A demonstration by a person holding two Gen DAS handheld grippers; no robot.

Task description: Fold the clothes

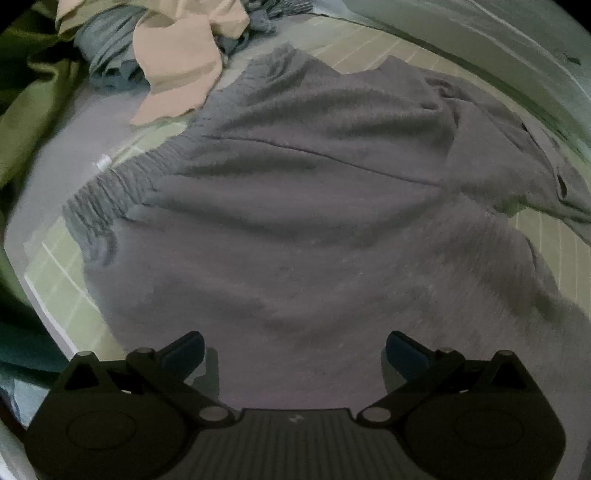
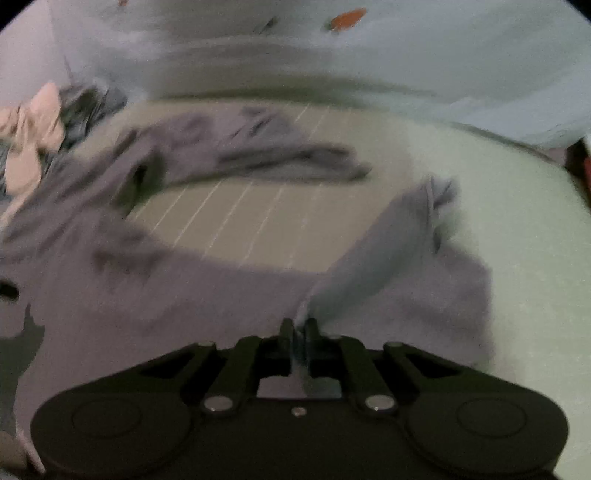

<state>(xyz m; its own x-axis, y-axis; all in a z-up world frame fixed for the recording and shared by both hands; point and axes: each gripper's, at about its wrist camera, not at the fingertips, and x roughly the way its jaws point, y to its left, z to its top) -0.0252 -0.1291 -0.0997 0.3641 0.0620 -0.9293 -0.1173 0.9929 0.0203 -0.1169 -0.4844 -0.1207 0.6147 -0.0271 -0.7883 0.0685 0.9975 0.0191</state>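
From my left wrist camera I look steeply down on a grey sweatshirt [image 1: 314, 206] spread across a pale striped bed sheet [image 1: 55, 273]. Its ribbed hem [image 1: 110, 195] lies bunched at the left, and a seam runs diagonally across the body. The left gripper [image 1: 294, 349] hangs just above the cloth with its fingers [image 1: 184, 350] wide apart and nothing between them. Only this view shows the pile beyond the sweatshirt in detail — a peach garment [image 1: 177, 62] draped over blue-grey clothes [image 1: 107, 51], with olive-green fabric [image 1: 33, 96] along the left edge.

My right wrist camera is blurred, yet it shows what the left does not: the right gripper [image 2: 299, 332] with its fingers [image 2: 286, 332] drawn close together, clamped on a fold of the grey sweatshirt [image 2: 110, 295]. The cloth rises from the pinch in a taut ridge that runs up and to the right. A sleeve [image 2: 277, 158] curves across the striped sheet [image 2: 240, 221] further off, leaving bare sheet between it and the body of the garment. To the right the bed surface is plain and pale [image 2: 517, 258]. At the far left the peach garment [image 2: 33, 136] shows small beside dark cloth. Along the top is a light surface with an orange mark [image 2: 347, 18]; I cannot tell what it is.

This gripper points downward at a gentler angle than the left one — more forward across the bed.
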